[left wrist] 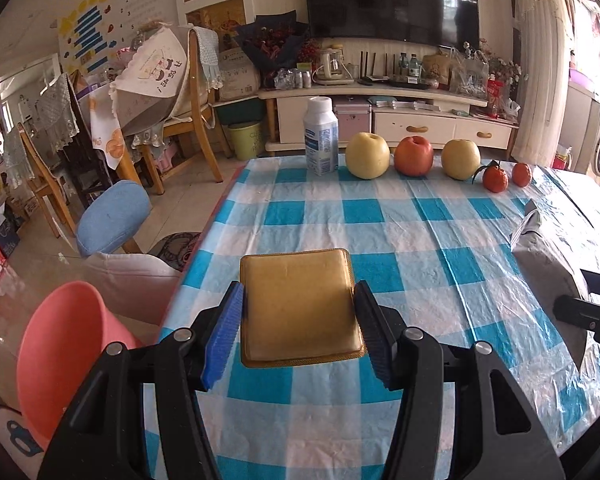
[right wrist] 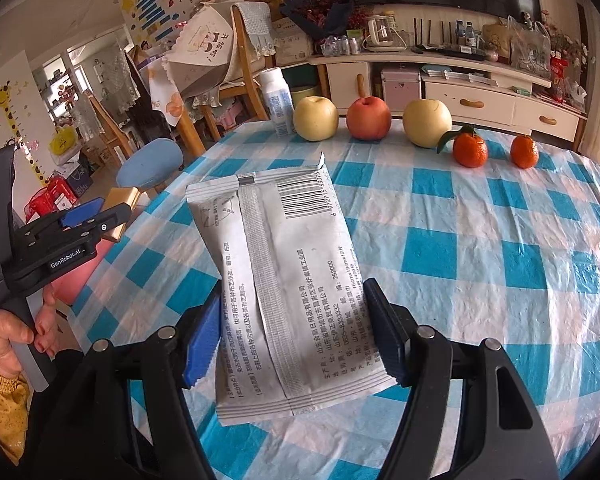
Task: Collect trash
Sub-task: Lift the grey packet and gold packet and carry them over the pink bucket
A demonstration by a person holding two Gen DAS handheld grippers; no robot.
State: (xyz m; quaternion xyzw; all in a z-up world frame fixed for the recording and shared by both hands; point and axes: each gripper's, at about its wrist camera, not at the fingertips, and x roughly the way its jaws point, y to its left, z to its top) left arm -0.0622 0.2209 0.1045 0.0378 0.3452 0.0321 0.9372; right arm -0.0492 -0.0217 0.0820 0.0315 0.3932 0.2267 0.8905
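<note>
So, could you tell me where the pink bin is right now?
The pink bin sits low at the left in the left wrist view, off the table's left edge, beside the left gripper.

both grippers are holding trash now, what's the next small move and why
Probably swing the left gripper left, over the pink bin beside the table, then release. It is shut on the gold packet, the bin is open, and the right gripper grips the grey wrapper.
</note>
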